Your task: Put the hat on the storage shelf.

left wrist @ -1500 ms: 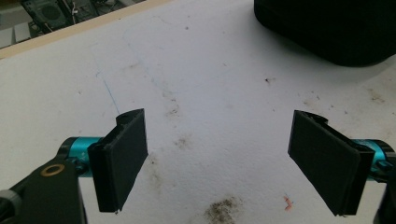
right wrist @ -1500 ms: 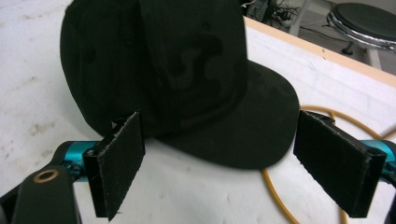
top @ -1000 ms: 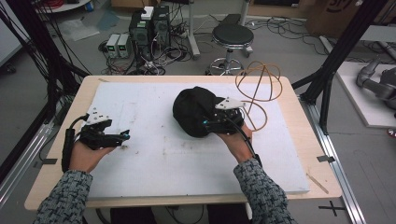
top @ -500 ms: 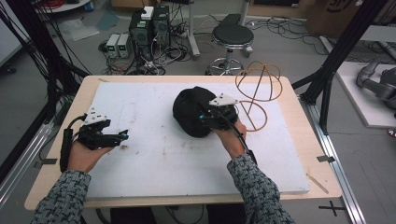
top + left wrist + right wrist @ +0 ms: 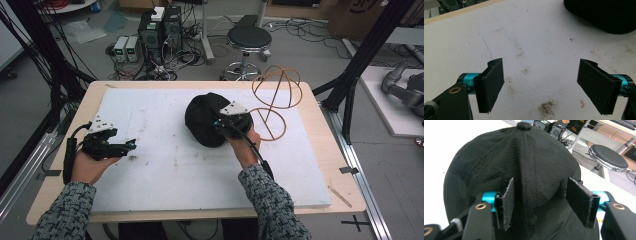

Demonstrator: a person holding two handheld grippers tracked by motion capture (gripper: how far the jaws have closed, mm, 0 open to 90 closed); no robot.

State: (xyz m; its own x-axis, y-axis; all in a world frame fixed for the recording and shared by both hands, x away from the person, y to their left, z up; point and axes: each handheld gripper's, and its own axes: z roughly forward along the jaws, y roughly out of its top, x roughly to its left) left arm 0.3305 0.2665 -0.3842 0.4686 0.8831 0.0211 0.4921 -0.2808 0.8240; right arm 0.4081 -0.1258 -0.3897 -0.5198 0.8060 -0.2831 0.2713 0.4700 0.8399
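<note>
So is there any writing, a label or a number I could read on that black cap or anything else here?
None that can be read.
Black cap: plain mesh and seams, no logo or lettering on the parts seen.
Cardboard box on the floor, top right: dark printing, cut off and too blurred to read.

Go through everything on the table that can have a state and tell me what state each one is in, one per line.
Black cap: crown up on the white mat, a fold of its fabric between the right gripper's jaws.
Right gripper: over the cap, jaws have just been closing, pads not yet pressed on the fabric.
Left gripper: jaws wide open over bare mat, holding nothing.
Wire stand: upright on the table, beside the cap, with nothing on it.
</note>
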